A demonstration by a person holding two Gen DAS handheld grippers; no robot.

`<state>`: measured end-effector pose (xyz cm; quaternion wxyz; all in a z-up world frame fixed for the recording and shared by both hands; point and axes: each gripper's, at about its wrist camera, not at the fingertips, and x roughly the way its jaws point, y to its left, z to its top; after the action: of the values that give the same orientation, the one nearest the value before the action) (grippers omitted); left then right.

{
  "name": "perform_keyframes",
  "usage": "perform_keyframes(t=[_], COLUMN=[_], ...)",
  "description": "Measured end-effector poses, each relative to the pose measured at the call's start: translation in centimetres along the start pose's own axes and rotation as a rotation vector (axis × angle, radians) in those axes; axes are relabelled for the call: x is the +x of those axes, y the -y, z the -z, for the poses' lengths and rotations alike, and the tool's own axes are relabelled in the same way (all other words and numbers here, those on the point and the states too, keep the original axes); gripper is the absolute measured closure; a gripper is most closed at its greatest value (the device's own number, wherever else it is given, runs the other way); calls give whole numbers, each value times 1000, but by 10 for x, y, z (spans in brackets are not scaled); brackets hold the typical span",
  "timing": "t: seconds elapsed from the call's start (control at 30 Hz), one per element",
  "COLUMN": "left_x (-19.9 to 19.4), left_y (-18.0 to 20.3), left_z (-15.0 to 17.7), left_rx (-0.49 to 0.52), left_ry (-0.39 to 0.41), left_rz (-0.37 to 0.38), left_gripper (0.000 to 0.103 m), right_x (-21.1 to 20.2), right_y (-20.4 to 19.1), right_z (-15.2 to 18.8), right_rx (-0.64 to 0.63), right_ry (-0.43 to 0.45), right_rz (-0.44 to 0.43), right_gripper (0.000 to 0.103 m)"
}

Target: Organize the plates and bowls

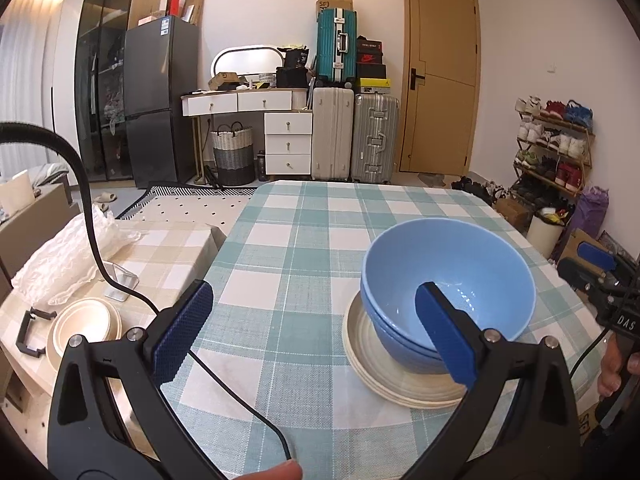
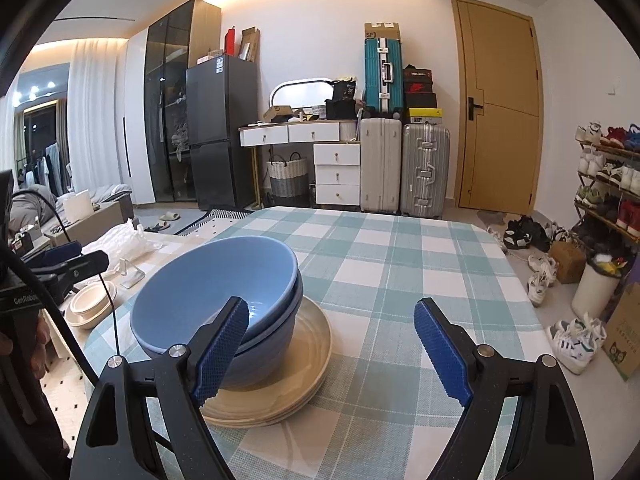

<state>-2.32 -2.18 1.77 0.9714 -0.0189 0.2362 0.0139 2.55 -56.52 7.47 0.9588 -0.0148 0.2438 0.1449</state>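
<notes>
Both grippers I hold stand with jaws wide apart, nothing between them: left gripper, right gripper. Just beyond them, stacked blue bowls sit on cream plates, on the checked tablecloth.

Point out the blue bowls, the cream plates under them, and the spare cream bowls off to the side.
blue bowls [image 1: 460, 256]: left wrist view, inner wall of top bowl.
cream plates [image 2: 308, 344]: right wrist view, bare rim right of the bowls.
spare cream bowls [image 1: 82, 322]: left wrist view, inside of the top bowl.
</notes>
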Motion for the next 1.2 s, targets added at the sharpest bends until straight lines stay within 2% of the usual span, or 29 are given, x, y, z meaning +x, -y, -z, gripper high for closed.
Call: perform_keyframes(t=[0.3, 0.63, 0.93, 1.2], left_x=[4, 13, 16, 16], left_y=[2, 18, 20, 20], left_z=[6, 15, 20, 20], left_rx=[-2, 37, 23, 9], left_ry=[7, -3, -13, -21], left_rz=[-9, -8, 18, 35], left_gripper=[2, 2, 2, 2], right_x=[-5, -6, -8, -11], right_y=[-1, -2, 3, -2], right_z=[11, 30, 31, 28], right_rx=[7, 23, 40, 2], right_ry=[10, -15, -9, 10], right_rz=[32, 31, 27, 31], right_gripper=[16, 16, 15, 10])
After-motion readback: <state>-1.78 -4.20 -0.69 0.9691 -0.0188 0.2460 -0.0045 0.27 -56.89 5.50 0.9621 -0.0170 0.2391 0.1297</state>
